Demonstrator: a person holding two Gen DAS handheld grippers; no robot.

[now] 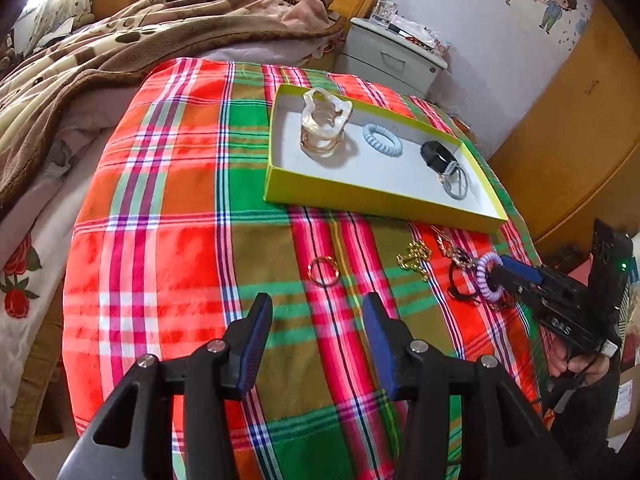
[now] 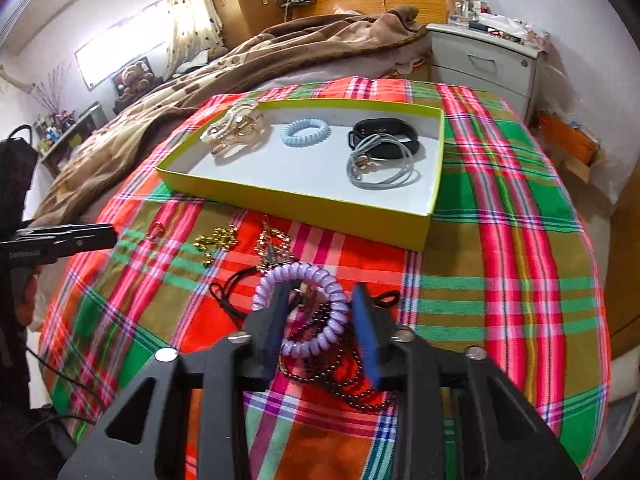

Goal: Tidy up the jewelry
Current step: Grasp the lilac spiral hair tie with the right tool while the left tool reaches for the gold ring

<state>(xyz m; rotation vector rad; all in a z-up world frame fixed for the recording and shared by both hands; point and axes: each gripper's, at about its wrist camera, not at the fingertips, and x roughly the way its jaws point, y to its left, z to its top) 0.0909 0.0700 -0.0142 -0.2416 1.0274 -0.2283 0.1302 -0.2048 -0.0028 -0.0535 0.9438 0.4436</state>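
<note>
Legibly, no brand or label reads on the yellow box or jewelry. Right gripper has its left finger inside the purple coil hair tie, which lies over dark beads on the plaid cloth; whether its pads clamp cannot be told. Left gripper stands apart, empty, just short of the gold ring lying flat. Box sits beyond, long axis crosswise.

Rumpled brown blanket, wooden headboard, grey nightstand, curtained window.
</note>
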